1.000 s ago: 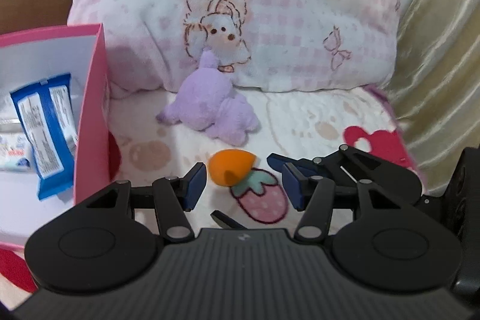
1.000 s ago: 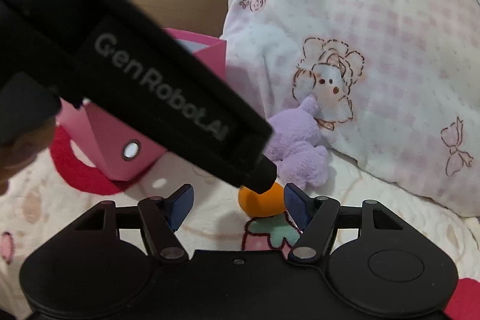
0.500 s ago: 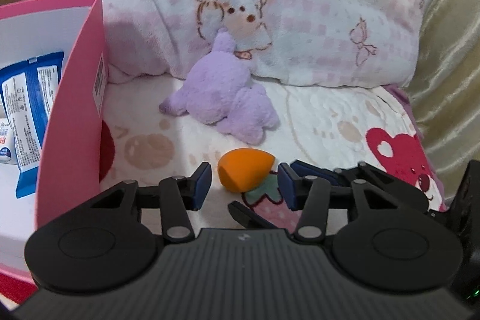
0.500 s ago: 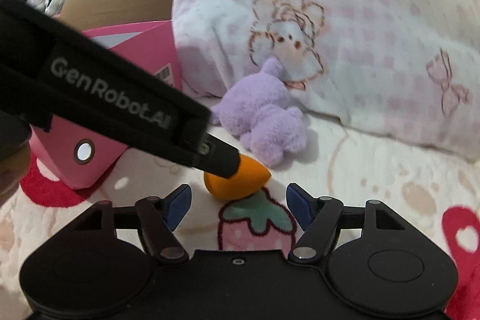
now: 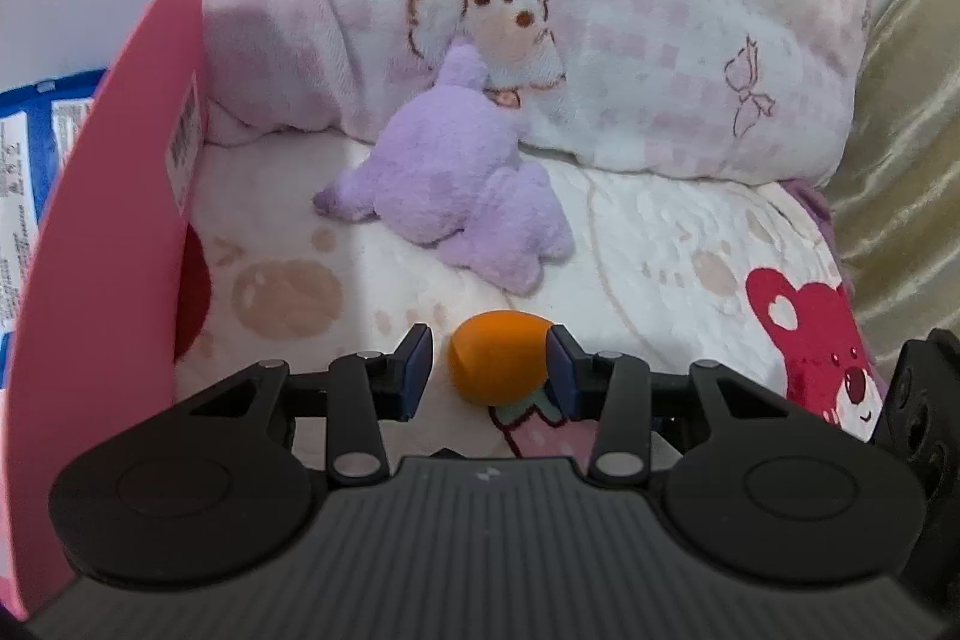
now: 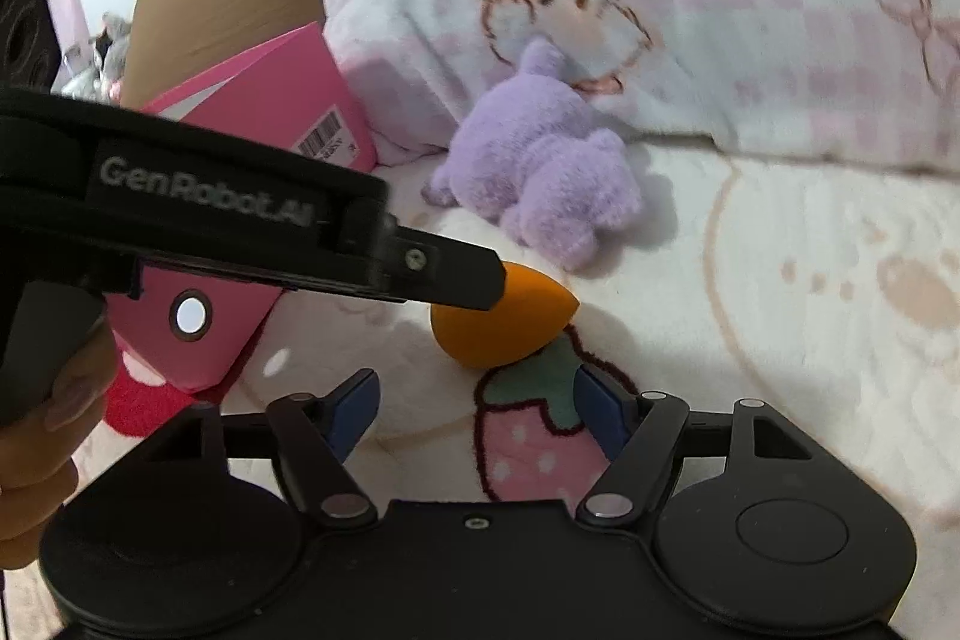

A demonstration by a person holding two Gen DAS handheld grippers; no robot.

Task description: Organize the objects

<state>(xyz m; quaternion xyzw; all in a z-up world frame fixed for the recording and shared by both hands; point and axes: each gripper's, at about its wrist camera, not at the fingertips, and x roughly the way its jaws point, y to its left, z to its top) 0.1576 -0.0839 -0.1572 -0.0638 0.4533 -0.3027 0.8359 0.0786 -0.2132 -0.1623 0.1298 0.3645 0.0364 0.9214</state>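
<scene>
I am bringing the left gripper point(image 5: 489, 370) down around an orange teardrop-shaped makeup sponge point(image 5: 497, 363) lying on a cream printed blanket point(image 5: 660, 244), and its jaws are closing. The sponge is sitting between the two blue pads: the right-side pad looks to be touching it, while a narrow gap is showing at the left-side pad, so nothing is gripped yet. The right gripper point(image 6: 474, 409) is hanging just behind the sponge point(image 6: 501, 325) with its jaws opening and only a strawberry print between them. Just beyond the left gripper's fingertips a purple plush toy point(image 5: 456, 187) is lying against a pink checked pillow point(image 5: 630, 40). To its left a pink box point(image 5: 114, 220) is standing open, with blue packets point(image 5: 36, 148) inside. I judge the step in hand to be picking up the sponge. The next move calls for finishing the squeeze gently, since the sponge should compress, then lifting it and carrying it left over the box wall.
</scene>
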